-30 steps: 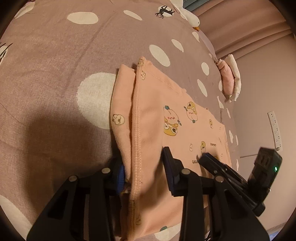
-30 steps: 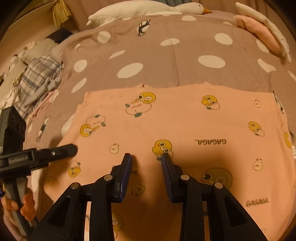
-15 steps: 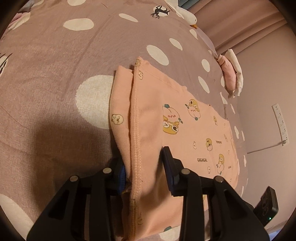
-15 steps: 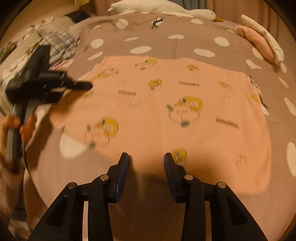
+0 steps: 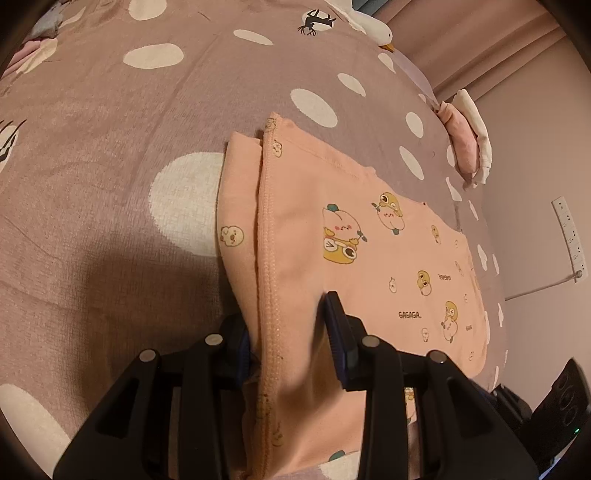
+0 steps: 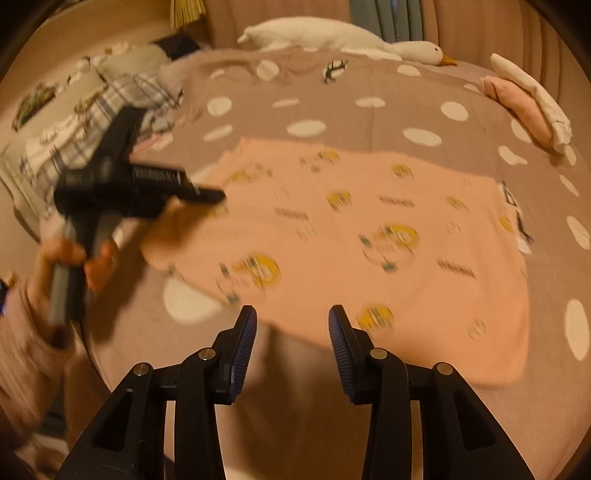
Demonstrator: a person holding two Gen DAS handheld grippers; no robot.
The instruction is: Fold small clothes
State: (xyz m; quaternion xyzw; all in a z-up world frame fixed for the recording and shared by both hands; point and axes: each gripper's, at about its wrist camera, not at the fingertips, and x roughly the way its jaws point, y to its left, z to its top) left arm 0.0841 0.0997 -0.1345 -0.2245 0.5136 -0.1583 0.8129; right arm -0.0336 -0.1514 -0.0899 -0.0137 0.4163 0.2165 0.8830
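left gripper [image 5: 291,332]: gripping the hemmed edge of the peach garment [image 5: 369,266]
right gripper [image 6: 291,332]: hanging unclenched, nothing between its jaws
garment: lying flat on the spotted blanket [image 5: 110,147]
step: likely mid-fold
next: right needs an edge to grab

garment [image 6: 369,236] flat on bedspread [image 6: 332,107], goose toy [image 6: 332,37] behind it, folded clothes [image 6: 528,103] far right

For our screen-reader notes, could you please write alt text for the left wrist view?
The left claw grips the hemmed edge of a peach cartoon-print garment lying on a mauve bedspread with white dots. A white goose plush lies at the far edge.
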